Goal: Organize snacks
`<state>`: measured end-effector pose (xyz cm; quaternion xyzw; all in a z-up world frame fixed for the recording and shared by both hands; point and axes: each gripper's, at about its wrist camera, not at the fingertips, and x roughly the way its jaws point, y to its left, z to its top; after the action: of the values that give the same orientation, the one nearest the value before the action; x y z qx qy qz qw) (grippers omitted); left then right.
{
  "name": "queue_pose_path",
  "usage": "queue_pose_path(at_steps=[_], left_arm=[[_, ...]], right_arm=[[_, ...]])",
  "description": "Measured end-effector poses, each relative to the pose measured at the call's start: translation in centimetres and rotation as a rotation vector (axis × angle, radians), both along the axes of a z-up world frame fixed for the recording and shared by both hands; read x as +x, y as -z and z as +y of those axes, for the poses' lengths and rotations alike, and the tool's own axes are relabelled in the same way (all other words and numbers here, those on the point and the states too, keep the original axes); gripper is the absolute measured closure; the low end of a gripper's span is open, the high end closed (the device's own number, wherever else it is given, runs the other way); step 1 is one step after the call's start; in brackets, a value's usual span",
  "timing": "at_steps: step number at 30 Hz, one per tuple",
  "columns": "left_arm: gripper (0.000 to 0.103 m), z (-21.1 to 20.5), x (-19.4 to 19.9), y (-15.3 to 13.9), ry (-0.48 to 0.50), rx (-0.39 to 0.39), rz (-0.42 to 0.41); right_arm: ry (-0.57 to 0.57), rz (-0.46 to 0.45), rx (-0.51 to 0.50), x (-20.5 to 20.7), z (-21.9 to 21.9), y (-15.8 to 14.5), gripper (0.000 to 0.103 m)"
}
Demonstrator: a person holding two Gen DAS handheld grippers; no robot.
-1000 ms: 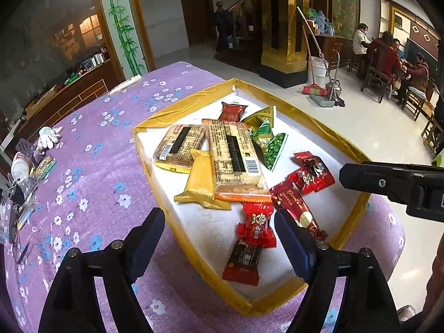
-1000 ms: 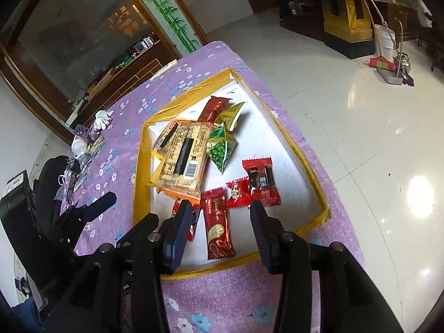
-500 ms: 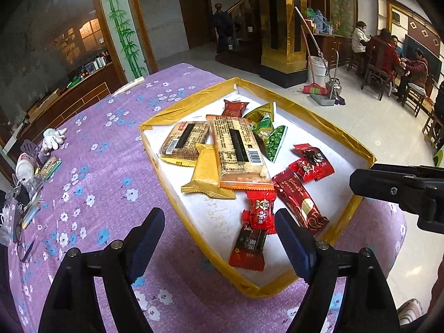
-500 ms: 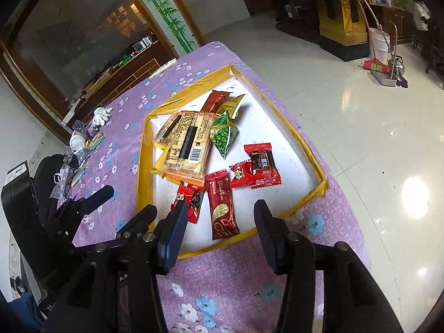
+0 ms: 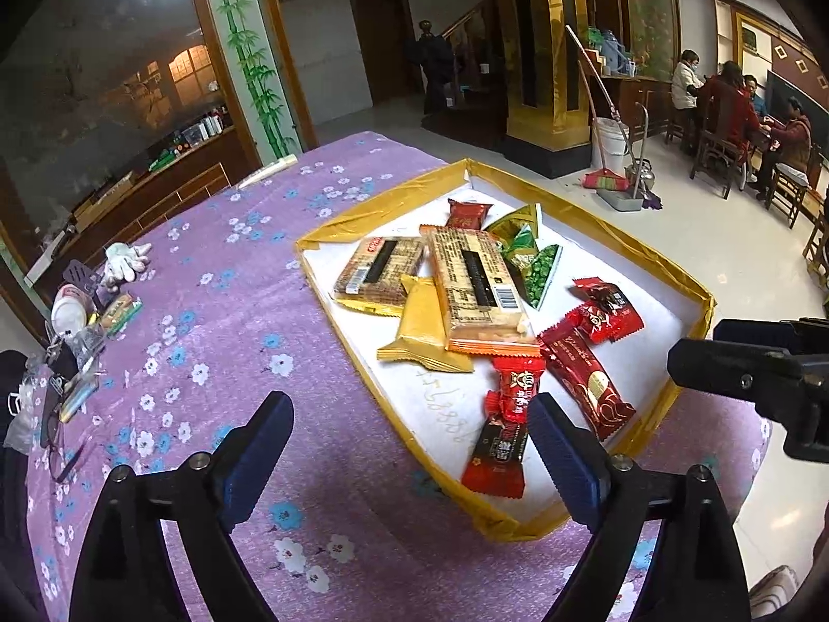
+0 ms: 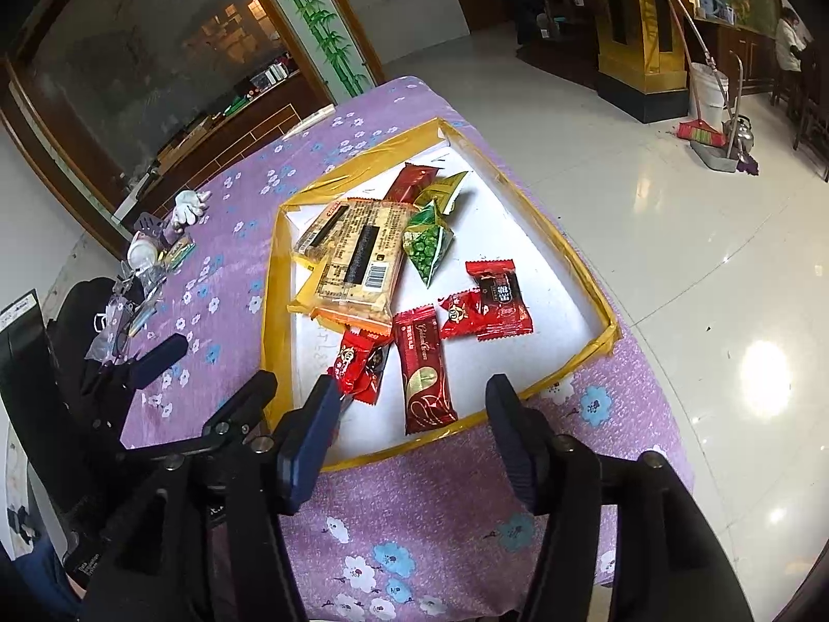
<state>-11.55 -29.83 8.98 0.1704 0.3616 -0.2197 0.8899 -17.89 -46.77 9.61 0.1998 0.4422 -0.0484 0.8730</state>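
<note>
1. I am looking at the snacks lying loose in the shallow white tray with gold-taped rim (image 5: 611,225), all inside it: two tan barcode-printed cracker packs (image 5: 476,285) overlapping at the far left, a plain gold wrapper (image 5: 422,324) tucked under them, green pea pouches (image 5: 541,269) just to their right, and a dark red pack (image 5: 469,213) at the far end.
2. Nearer me, a long dark red bar with gold print (image 5: 585,381) is lying between a pair of small red candies (image 5: 603,306) on the right and two red-and-black candies (image 5: 505,417) on the near left.
3. They are overlapping rather than grouped by kind, so I am judging the sorting open; yet all already sit in the tray, which fits an end as well.
4. My left gripper (image 5: 409,446) is hovering over the purple flowered tablecloth (image 5: 233,311) at the tray's near edge, jaws spread wide and empty, framing the near candies.
5. My right gripper (image 6: 409,414) is hanging over the near rim, likewise spread and holding nothing, the long bar between its fingers.
</note>
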Motion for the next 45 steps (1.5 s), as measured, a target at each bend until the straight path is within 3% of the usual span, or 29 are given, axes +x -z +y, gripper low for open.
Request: queue_pose_path(at_steps=[3,6,9,12,15,20,25,31,45], left_arm=[[0.001,0.5,0.0,-0.5,-0.031,0.020,-0.043],[0.001,1.6,0.6,-1.0,-0.034,-0.017,-0.018],[0.001,2.1,1.0,-1.2,-0.051,0.011,-0.044],[0.001,3.1,1.6,-1.5,-0.072,-0.013,-0.019],[0.001,3.6,2.3,-1.5,-0.108,0.036,0.008],[0.001,5.0,2.1,-2.7,-0.127,0.082,-0.049],[0.001,5.3,1.2,-4.0,-0.010,0.051,-0.016],[0.001,5.4,1.5,-3.5,0.007,0.049,0.074],[0.001,5.6,1.5,-2.0,0.010,0.103,0.083]], right_arm=[[0.003,0.009,-0.018,0.1,0.2,-0.1,0.034],[0.011,0.025,-0.041,0.1,0.5,-0.1,0.030],[0.018,0.039,-0.051,0.1,0.8,0.0,0.029],[0.014,0.051,-0.067,0.2,1.2,0.0,0.029],[0.007,0.054,-0.090,0.0,1.8,-0.1,0.029],[0.025,0.049,-0.115,-0.5,2.2,-0.5,0.029],[0.062,0.059,-0.114,-0.8,2.3,-0.4,0.029],[0.061,0.061,-0.123,-0.7,3.7,-0.3,0.029],[0.068,0.076,-0.115,-0.7,4.8,0.5,0.029]])
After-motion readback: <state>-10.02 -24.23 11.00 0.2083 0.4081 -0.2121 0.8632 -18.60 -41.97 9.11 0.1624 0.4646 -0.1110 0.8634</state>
